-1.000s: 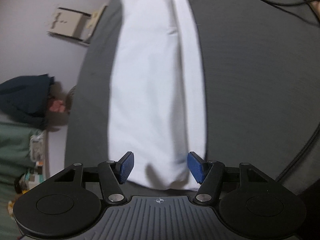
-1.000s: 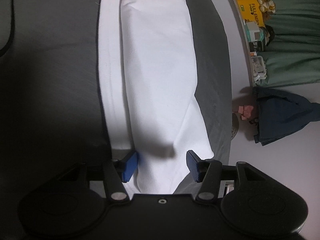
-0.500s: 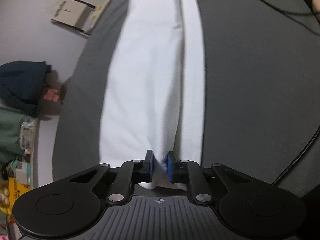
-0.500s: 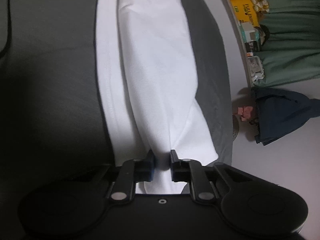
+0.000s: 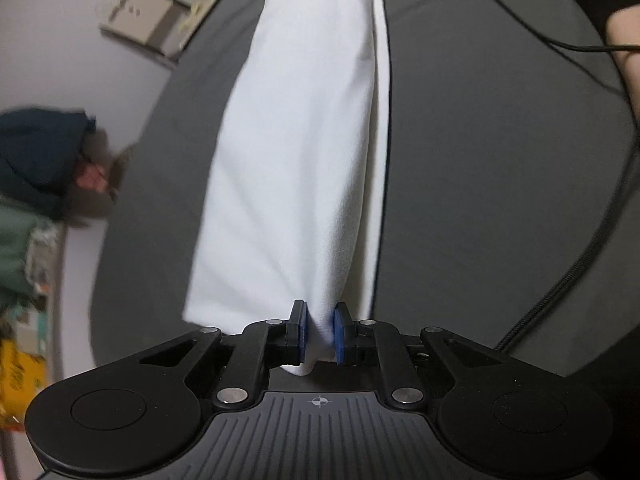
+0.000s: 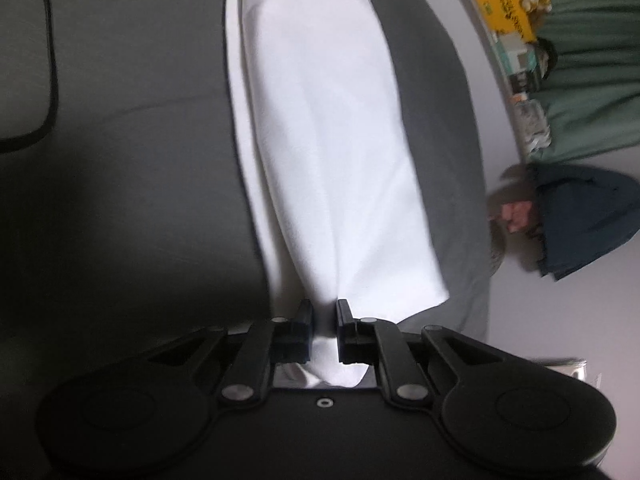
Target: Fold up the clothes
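I have both tools clamped on the long white folded cloth garment (image 5: 296,152), which lies stretched lengthwise across the dark grey fabric surface (image 5: 500,200). My left gripper (image 5: 320,330) has its blue pads (image 5: 340,332) pressed onto a bunched end of the white cloth, with a small tuft poking out below the pinch. From there the garment runs away to the far edge of the left wrist view, its raised fold on the left and a thinner flat strip on the right.

My right gripper (image 6: 325,330) pinches the other end of the white garment (image 6: 332,140) in the same way, cloth gathered tight between the black fingers (image 6: 346,332).

A thin black cable (image 5: 560,44) curves over the grey surface at the far right of the left view, close to a bare forearm (image 5: 628,36). Left of the surface on the pale floor sit a flat beige cardboard piece (image 5: 148,20) and a dark navy bundle of cloth (image 5: 36,160). In the right view, a yellow box (image 6: 508,12) stands by a green curtain (image 6: 592,80).
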A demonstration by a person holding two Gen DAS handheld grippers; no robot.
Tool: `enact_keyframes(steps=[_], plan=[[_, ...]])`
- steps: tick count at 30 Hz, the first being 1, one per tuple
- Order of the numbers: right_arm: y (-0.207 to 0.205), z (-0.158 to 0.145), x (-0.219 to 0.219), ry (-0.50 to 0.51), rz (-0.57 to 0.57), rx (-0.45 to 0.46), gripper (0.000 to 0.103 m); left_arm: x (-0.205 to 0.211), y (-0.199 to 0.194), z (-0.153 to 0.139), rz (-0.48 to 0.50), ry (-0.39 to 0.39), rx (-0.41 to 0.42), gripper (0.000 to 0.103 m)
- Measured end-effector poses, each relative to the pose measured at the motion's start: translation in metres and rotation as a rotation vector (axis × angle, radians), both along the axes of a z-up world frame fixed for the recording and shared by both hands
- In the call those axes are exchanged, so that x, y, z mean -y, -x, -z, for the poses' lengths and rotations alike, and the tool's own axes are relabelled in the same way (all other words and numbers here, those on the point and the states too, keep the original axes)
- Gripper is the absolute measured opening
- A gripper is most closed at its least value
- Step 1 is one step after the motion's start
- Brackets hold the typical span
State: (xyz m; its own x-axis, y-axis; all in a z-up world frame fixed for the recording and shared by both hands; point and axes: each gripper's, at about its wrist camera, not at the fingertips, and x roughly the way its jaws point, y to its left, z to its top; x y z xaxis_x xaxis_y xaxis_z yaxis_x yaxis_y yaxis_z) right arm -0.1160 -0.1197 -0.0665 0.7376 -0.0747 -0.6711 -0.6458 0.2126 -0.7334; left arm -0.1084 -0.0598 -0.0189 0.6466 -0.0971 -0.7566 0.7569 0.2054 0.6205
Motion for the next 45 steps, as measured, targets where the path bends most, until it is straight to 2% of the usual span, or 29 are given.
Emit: enact_keyframes(steps=[2, 7, 17, 19, 20, 22, 24, 26, 27, 28, 30, 33, 37, 41, 43, 45], plan=[[-0.001, -0.002, 0.002, -0.023, 0.008, 0.002, 0.011, -0.002, 0.003, 0.000, -0.013, 0.017, -0.007, 0.014], [-0.005, -0.021, 0.009, -0.095, 0.025, 0.029, 0.009, -0.018, 0.004, -0.019, -0.038, 0.124, -0.003, 0.013], [-0.003, -0.009, 0.009, -0.109, 0.043, -0.004, 0.010, -0.025, -0.014, -0.008, -0.040, 0.132, -0.068, 0.014], [-0.006, -0.006, 0.007, -0.087, 0.041, -0.016, 0.015, -0.023, -0.019, -0.003, -0.058, 0.116, -0.099, 0.014], [-0.006, -0.005, 0.006, -0.079, 0.044, -0.015, 0.017, -0.022, -0.022, -0.003, -0.067, 0.113, -0.111, 0.017], [-0.007, -0.008, 0.005, -0.078, 0.056, -0.026, 0.030, -0.023, -0.024, -0.005, -0.091, 0.108, -0.133, 0.038], [-0.006, -0.020, 0.008, -0.145, 0.097, -0.079, 0.031, -0.028, -0.022, -0.010, -0.127, 0.129, -0.141, 0.047], [-0.006, -0.045, 0.013, -0.304, 0.156, -0.098, 0.032, -0.035, -0.024, -0.020, -0.175, 0.201, -0.157, 0.048], [-0.006, -0.058, 0.015, -0.399, 0.182, -0.086, 0.035, -0.039, -0.027, -0.027, -0.212, 0.259, -0.168, 0.048], [-0.006, -0.070, 0.017, -0.508, 0.213, -0.068, 0.044, -0.043, -0.031, -0.034, -0.249, 0.324, -0.180, 0.048], [-0.013, -0.088, 0.022, -0.752, 0.290, -0.025, 0.058, -0.047, -0.043, -0.048, -0.335, 0.517, -0.215, 0.048], [-0.043, -0.091, 0.027, -1.029, 0.432, -0.003, 0.058, -0.042, -0.072, -0.055, -0.478, 0.791, -0.263, 0.048], [-0.097, -0.072, 0.026, -1.168, 0.620, 0.017, 0.059, -0.007, -0.113, -0.041, -0.643, 0.965, -0.240, 0.048], [-0.133, -0.057, 0.030, -1.228, 0.708, 0.023, 0.059, 0.018, -0.144, -0.011, -0.754, 1.149, -0.260, 0.048], [-0.138, -0.043, 0.035, -1.248, 0.710, 0.033, 0.063, 0.027, -0.150, 0.005, -0.790, 1.143, -0.202, 0.048], [-0.141, -0.023, 0.040, -1.237, 0.720, 0.013, 0.063, 0.030, -0.153, 0.022, -0.786, 1.084, -0.164, 0.048]])
